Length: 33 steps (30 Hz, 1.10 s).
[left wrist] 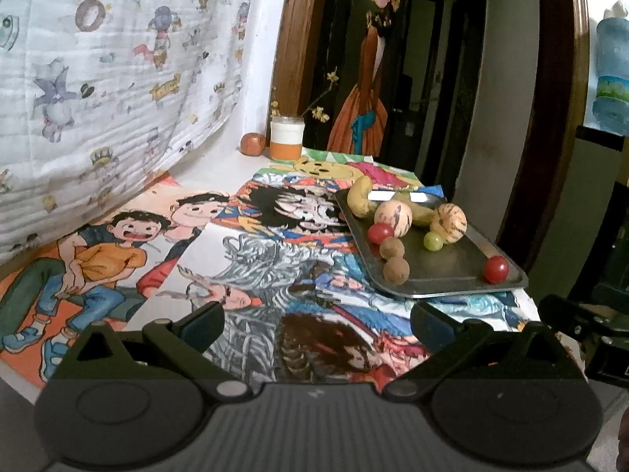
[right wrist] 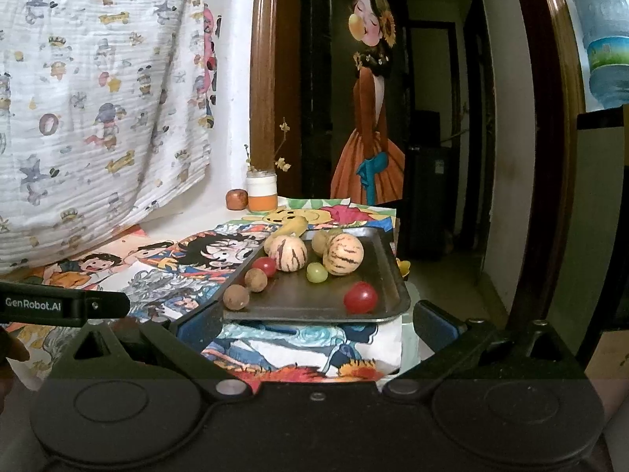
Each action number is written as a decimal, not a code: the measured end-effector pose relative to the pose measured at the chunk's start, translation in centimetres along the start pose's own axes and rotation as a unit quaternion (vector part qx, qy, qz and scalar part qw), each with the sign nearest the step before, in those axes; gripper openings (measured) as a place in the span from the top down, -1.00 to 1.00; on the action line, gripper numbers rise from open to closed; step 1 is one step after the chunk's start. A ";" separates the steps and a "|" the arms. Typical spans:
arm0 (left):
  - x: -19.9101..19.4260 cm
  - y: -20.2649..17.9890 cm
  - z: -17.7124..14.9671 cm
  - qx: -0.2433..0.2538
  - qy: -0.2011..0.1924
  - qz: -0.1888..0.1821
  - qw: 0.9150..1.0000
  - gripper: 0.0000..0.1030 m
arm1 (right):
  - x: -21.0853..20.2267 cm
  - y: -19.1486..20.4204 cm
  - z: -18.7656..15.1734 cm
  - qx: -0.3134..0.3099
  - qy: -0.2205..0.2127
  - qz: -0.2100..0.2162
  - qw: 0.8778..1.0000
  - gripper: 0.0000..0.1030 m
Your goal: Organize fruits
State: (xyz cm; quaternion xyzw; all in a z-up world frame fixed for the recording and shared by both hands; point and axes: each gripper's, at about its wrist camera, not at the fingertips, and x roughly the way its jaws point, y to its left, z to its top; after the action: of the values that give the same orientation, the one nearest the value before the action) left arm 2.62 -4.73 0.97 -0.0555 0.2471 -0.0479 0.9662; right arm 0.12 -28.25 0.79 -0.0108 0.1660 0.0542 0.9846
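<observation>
Hovering low over the table, the left gripper (left wrist: 316,324) has its fingers spread wide with nothing between them, above cartoon drawings (left wrist: 251,275) that cover the tabletop. The right gripper (right wrist: 314,320) is also spread wide and holds nothing, its fingers flanking the near edge of the tray (right wrist: 314,306) in its own view without clear contact.

The dark metal tray sits at the table's right side on top of the drawings. On it: two striped melons (right wrist: 343,253) side by side toward the back, a banana (left wrist: 361,196) behind them at the far edge, a green grape (right wrist: 317,272) just in front of the melons, one red tomato (right wrist: 264,265) touching the left melon, and a second tomato (right wrist: 360,297) alone near the front right corner. Two brown round fruits (right wrist: 245,289) lie close together along the tray's left rim, one nearer the front.

Well apart from the tray, at the back of the table by the wall, an apple (left wrist: 252,144) rests just beside a jar (left wrist: 287,137) with dry flower stems. A printed cloth (left wrist: 98,78) hangs on the left.
</observation>
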 end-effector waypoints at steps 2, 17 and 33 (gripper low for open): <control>-0.2 0.0 -0.2 0.000 0.002 0.000 1.000 -1.00 | -0.2 0.0 -0.2 0.000 0.001 0.002 1.000 -0.99; -1.8 -0.2 -1.1 0.029 0.007 0.014 0.999 -1.00 | -1.2 0.3 -1.3 0.001 0.009 0.024 1.000 -0.99; -2.3 0.7 -2.2 0.039 0.010 0.020 0.999 -1.00 | -0.7 1.3 -1.7 -0.013 0.019 0.032 0.999 -0.99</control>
State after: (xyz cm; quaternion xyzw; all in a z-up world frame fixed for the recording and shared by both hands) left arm -0.43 -3.99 0.00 -0.0121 0.2562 -0.0383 0.9658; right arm -1.24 -27.07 -0.62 -0.0194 0.1840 0.0881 0.9788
